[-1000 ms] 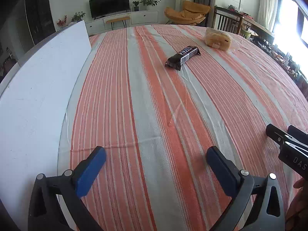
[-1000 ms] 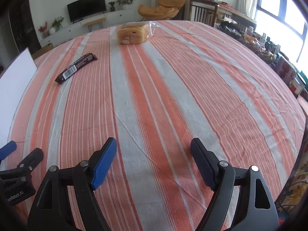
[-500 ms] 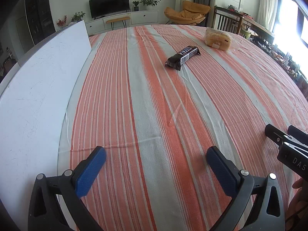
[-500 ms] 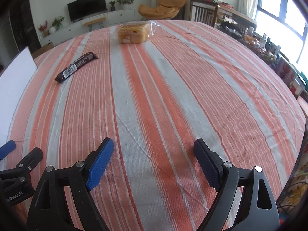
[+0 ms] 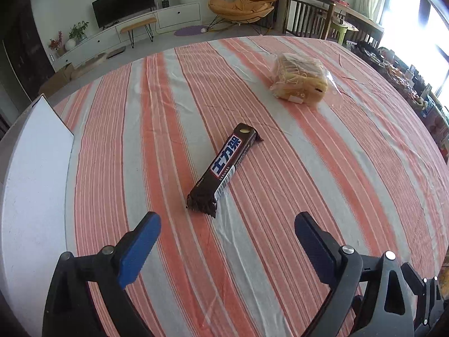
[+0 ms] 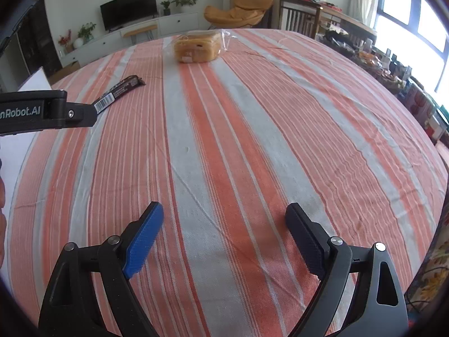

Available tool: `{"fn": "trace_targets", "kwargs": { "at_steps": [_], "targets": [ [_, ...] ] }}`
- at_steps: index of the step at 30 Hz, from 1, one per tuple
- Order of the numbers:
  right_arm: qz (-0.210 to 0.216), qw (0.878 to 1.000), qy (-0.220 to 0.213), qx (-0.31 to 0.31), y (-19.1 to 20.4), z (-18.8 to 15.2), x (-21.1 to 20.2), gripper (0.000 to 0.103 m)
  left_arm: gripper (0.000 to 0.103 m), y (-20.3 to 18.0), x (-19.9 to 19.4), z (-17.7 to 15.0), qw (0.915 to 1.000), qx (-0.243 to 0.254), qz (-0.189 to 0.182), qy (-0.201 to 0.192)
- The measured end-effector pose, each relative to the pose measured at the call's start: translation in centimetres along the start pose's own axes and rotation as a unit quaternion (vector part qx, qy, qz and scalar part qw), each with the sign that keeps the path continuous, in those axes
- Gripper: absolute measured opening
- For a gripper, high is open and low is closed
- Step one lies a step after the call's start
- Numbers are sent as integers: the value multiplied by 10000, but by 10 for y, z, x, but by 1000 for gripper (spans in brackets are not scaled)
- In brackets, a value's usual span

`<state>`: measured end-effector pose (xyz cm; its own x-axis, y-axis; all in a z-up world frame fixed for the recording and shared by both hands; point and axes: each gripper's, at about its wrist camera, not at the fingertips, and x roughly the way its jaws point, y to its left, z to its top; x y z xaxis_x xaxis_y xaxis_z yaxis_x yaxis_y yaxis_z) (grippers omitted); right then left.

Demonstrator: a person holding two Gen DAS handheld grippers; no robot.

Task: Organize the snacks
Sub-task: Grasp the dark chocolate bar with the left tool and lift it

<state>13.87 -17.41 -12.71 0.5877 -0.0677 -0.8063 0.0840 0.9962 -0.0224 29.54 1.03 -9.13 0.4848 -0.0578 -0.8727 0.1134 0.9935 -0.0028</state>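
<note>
A dark brown chocolate bar (image 5: pixel 224 168) lies on the striped tablecloth, just ahead of my open left gripper (image 5: pixel 227 236), between its fingers' line and apart from them. A bagged yellow bread loaf (image 5: pixel 300 80) lies farther back right. In the right wrist view the bar (image 6: pixel 119 91) is far left, partly behind the left gripper's body (image 6: pixel 47 111), and the loaf (image 6: pixel 196 46) is at the far edge. My right gripper (image 6: pixel 224 230) is open and empty over bare cloth.
A white board (image 5: pixel 31 185) lies along the table's left side. The orange and grey striped cloth (image 6: pixel 252 140) covers the table. Chairs and cluttered shelves stand beyond the right edge (image 6: pixel 407 84).
My left gripper has moved forward to the chocolate bar, which now lies close in front of its fingers. It now shows higher in the right wrist view. The right gripper barely moved.
</note>
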Motion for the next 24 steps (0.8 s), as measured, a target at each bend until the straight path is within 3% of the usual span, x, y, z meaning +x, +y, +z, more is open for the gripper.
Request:
{"fn": "trace_targets", "kwargs": {
  "at_steps": [5,7,8,9,15,20,24],
  "targets": [
    [47,10000,17,-40,1,1,1,94,75,1,38,28,9998,84,88,157],
    [62,10000,20,-51,1,2,1,94,60,2,44,32,10000,39,-23,65],
    [67,10000,20,-55,1,2,1,94,34,5,43,32,10000,-73,-56,-25],
    [73,10000,20,-62,1,2,1,94,17,8,41,31,9997,-207,57,-87],
    [92,9999,19,-77,1,2,1,95,17,21,18,-16,9957,-891,157,-199],
    [88,9999,19,-79,1,2,1,95,17,15,-17,-81,9962,-863,-23,-146],
    [85,9999,18,-78,1,2,1,95,18,11,-37,-118,9969,-691,-52,-384]
  ]
}}
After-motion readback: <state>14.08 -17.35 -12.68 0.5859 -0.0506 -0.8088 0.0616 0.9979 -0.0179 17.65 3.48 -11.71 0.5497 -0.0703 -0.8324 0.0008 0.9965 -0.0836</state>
